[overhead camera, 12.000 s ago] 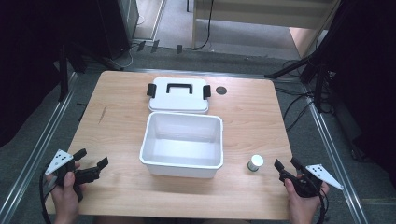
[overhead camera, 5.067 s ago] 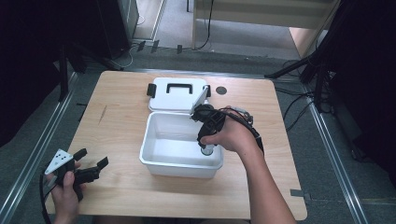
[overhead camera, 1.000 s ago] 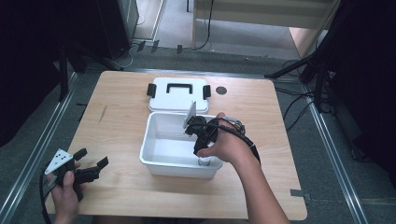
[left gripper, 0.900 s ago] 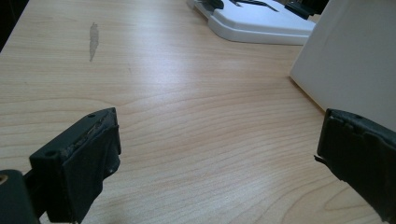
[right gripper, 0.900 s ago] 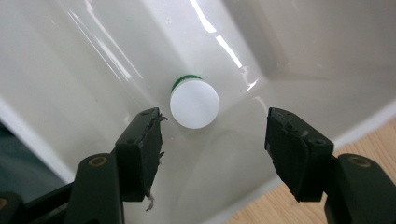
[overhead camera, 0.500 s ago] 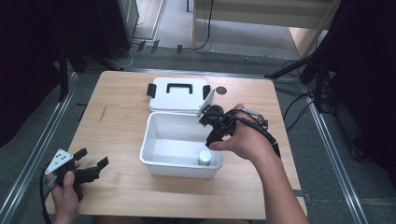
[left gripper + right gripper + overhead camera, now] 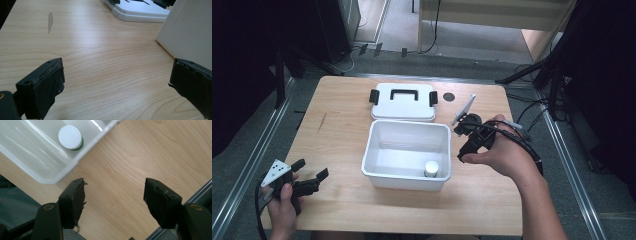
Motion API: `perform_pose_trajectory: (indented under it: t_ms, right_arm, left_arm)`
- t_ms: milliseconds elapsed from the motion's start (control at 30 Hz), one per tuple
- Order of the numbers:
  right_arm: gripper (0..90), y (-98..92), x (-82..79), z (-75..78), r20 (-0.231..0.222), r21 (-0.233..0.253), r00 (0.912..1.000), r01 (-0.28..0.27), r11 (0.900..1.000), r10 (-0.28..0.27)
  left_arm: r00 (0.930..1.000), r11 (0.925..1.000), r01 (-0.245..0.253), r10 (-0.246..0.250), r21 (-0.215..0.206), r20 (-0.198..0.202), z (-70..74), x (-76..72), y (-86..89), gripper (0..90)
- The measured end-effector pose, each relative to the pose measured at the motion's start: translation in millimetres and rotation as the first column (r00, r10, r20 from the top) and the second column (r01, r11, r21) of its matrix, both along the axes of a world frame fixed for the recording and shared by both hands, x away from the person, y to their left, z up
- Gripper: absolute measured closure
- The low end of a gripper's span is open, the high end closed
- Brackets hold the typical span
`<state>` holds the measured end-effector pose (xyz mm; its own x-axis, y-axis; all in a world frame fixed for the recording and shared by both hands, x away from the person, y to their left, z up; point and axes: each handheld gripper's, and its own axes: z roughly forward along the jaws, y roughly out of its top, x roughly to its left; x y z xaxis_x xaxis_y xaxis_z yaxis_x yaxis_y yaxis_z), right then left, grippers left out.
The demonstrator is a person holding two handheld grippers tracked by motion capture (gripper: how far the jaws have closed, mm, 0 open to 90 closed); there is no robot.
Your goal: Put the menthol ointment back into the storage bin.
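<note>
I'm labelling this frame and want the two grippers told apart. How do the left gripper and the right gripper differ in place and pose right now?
The left gripper sits low at the table's near left corner, far from the white bin; the right gripper is held up just beside the bin's right wall. The left points across the table toward the bin; the right looks down past the bin's corner, where a white-capped bottle stands. Both have jaws open and empty.

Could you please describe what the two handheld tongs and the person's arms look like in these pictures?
Both tongs are black, each with two blocky jaws faced in worn, frayed black padding. The left tongs carry a grey three-cornered plate with dark dots; a black cable trails from them. The right tongs have a similar grey plate and a cable running along the forearm. The forearms are bare, with no sleeves in sight.
</note>
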<state>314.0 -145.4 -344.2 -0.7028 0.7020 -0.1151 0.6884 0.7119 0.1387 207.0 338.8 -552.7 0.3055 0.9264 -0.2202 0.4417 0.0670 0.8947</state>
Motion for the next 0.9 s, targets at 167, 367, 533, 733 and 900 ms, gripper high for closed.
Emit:
perform_pose_trajectory:
  t_ms: [167,367,533,733,900]
  right_arm:
    - [32.3,-22.0,-1.8,-5.7,-0.008,0.014,0.9995,0.031,0.999,-0.031]
    - [29.5,-43.6,-3.5,-11.4,-0.006,0.022,0.9969,0.079,0.997,-0.079]
    - [26.9,-57.0,-3.9,-16.4,0.000,0.033,0.9952,0.098,0.995,-0.098]
    - [23.5,-71.3,-4.7,-25.6,0.012,0.056,0.9901,0.139,0.989,-0.140]
    - [20.2,-83.7,-5.5,-36.5,0.033,0.094,0.9830,0.177,0.980,-0.181]
  left_arm:
    - [1.0000,1.0000,-0.001,0.001,0.001,0.000,0.0,0.0,-0.1,0.3]
    - [1.0000,1.0000,-0.001,0.001,0.003,-0.002,0.0,0.0,0.2,0.3]
    - [1.0000,1.0000,-0.004,0.004,-0.002,-0.001,-0.1,0.0,-0.3,0.3]
    - [1.0000,1.0000,-0.002,0.002,0.002,-0.001,-0.1,0.0,-0.1,0.3]
    - [1.0000,1.0000,-0.003,0.003,0.003,-0.003,-0.1,0.0,-0.3,0.3]
